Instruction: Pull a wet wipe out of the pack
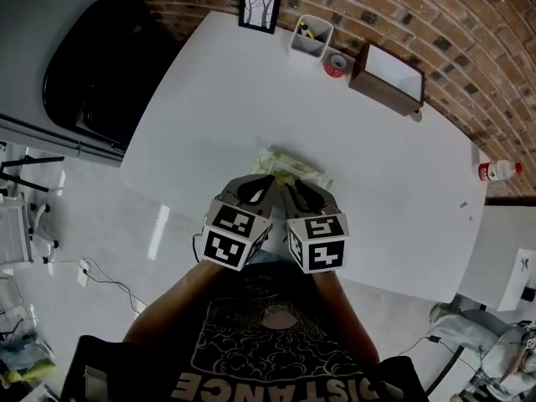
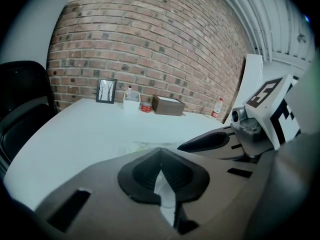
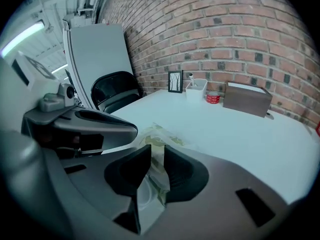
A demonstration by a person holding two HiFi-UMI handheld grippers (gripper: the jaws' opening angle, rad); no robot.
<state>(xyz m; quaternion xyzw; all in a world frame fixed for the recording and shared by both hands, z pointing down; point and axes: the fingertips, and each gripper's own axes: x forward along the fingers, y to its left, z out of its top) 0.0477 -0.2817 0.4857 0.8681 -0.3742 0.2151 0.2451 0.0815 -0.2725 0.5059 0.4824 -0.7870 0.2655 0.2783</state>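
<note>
The pack (image 1: 295,167) lies flat on the counter (image 1: 209,90), close in front of the person, with both tongs bunched over its near end. The left tongs (image 1: 270,180) are clenched on a thin white sheet that runs down between their pads in the left gripper view. It is most likely the wipe (image 2: 165,194), though a flap of the pack cannot be ruled out. The right tongs (image 1: 290,184) grasp a fold of the pack's pale green wrapping, their jaws standing slightly apart around it. The step in hand looks like the draw itself, with one side anchoring and the other pulling. To do it well, the right tongs should press the pack down toward the counter and stay firm, because a soft, light pack would likely lift with the sheet if that grip eased. The left tongs should pull up and away along the sheet's length, slowly and evenly. A wet sheet pinched at one small spot may tear or slip under a jerk. The two tongs nearly touch, so the pull is best aimed to the person's left, clear of the right tongs. If the following sheet begins to trail out, a short sideways turn near the opening should part them.
</note>
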